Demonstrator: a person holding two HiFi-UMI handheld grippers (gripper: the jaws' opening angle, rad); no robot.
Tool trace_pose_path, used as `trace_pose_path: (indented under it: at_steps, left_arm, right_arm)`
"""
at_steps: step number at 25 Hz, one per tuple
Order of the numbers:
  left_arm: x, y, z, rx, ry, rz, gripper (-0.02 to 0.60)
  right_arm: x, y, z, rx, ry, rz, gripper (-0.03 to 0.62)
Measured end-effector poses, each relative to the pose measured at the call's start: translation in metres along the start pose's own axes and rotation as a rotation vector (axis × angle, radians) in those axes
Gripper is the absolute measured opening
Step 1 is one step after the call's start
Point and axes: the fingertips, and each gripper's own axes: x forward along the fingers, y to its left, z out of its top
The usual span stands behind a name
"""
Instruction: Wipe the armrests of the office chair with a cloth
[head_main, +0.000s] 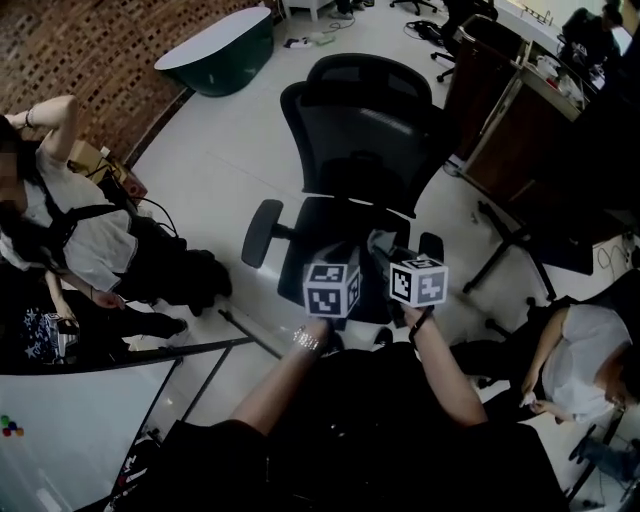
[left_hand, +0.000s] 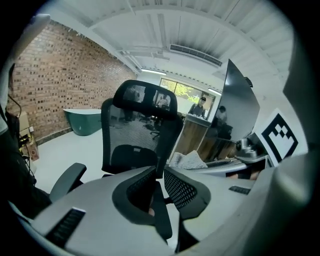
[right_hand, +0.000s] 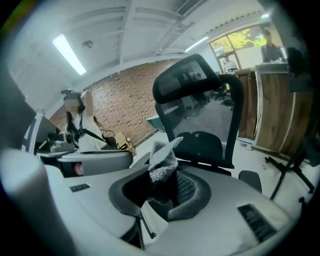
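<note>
A black mesh office chair (head_main: 365, 120) faces me, with its left armrest (head_main: 262, 232) and its right armrest (head_main: 432, 246) sticking out on either side of the seat. Both grippers hover side by side over the front of the seat. My right gripper (head_main: 395, 255) (right_hand: 162, 185) is shut on a grey fuzzy cloth (right_hand: 162, 162) that stands up from its jaws. The cloth (left_hand: 189, 160) also shows beside my left gripper (left_hand: 159, 172), whose jaws stand close together with nothing seen between them. The left armrest (left_hand: 67, 180) lies low to its left. The right armrest (right_hand: 250, 180) lies low to the right of the right gripper.
A person (head_main: 85, 235) sits on the floor at the left by a brick wall. Another person (head_main: 580, 350) sits at the right. A whiteboard (head_main: 70, 430) lies at the lower left. A green tub (head_main: 220, 45) stands far back. A wooden cabinet (head_main: 500, 110) and other chair legs (head_main: 510, 240) stand to the right.
</note>
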Motion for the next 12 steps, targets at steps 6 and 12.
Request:
trace_pose_path:
  at_steps: [6,12]
  left_arm:
    - [-0.001,0.012,-0.010,0.003,0.020,0.074,0.058]
    - [0.002,0.013,-0.003,0.028,0.011,0.093,0.058]
  right_arm:
    - [0.005,0.007,-0.005,-0.046,0.007,-0.004,0.079]
    - [0.007,0.013,0.000,-0.069,-0.001,0.008,0.078]
